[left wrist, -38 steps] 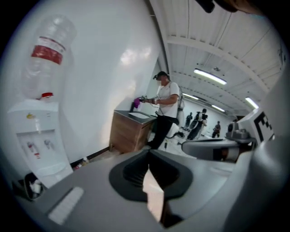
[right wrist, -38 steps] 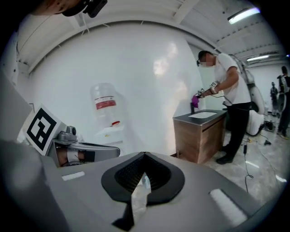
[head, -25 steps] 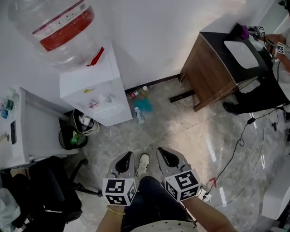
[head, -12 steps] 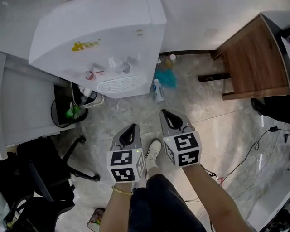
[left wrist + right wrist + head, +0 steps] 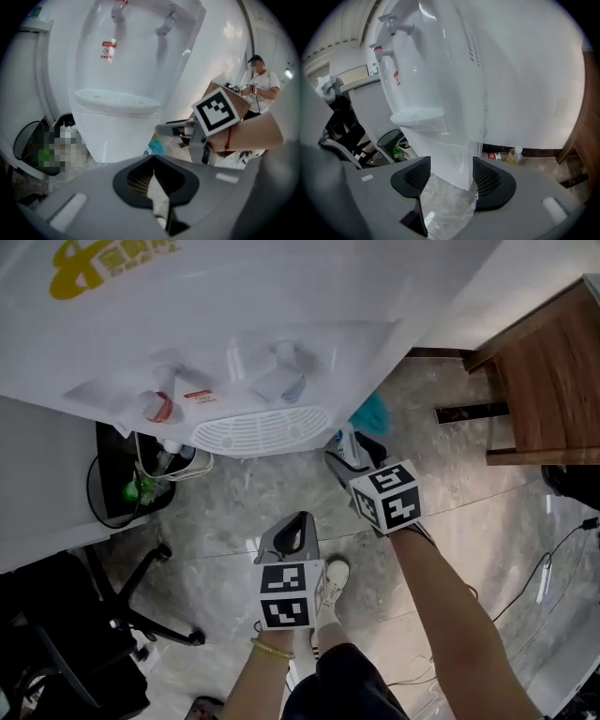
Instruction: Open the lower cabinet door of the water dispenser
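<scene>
We are aiming the right gripper [image 5: 345, 454], its empty jaws opening, at the door [image 5: 440, 152] below the tray [image 5: 417, 117]. We are judging that a square approach to its free edge suits best. The left gripper [image 5: 296, 529] is idling closed and empty.

Bright, even light; dark fisheye-warped edges.

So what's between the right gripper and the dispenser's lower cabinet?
Bare marble floor, right gripper view; the right gripper, jaws opening, empty, faces the lower cabinet.
</scene>
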`<control>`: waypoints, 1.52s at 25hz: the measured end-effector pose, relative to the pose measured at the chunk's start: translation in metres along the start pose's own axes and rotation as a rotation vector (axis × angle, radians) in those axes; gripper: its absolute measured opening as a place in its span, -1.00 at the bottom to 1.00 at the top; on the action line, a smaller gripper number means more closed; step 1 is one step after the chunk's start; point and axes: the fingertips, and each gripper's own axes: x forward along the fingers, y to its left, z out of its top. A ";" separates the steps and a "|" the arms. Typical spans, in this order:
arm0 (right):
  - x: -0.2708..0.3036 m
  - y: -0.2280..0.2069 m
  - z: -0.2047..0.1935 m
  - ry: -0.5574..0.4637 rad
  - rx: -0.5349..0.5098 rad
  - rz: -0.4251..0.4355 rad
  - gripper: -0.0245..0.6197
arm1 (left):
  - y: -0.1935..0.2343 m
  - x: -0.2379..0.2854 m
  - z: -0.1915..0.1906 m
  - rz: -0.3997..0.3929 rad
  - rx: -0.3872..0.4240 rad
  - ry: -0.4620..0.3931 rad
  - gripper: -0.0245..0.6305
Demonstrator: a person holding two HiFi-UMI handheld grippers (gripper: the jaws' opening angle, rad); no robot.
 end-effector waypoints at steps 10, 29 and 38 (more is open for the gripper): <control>0.047 -0.002 0.010 -0.012 -0.120 0.041 0.00 | 0.026 0.019 -0.013 -0.013 -0.047 0.010 -0.90; -0.031 0.103 -0.085 0.039 0.101 0.029 -0.44 | 0.033 -0.031 -0.077 0.046 -0.092 0.023 -0.91; -0.042 0.228 -0.119 0.106 0.115 0.258 -0.61 | 0.081 -0.080 -0.136 0.170 -0.176 0.042 -0.91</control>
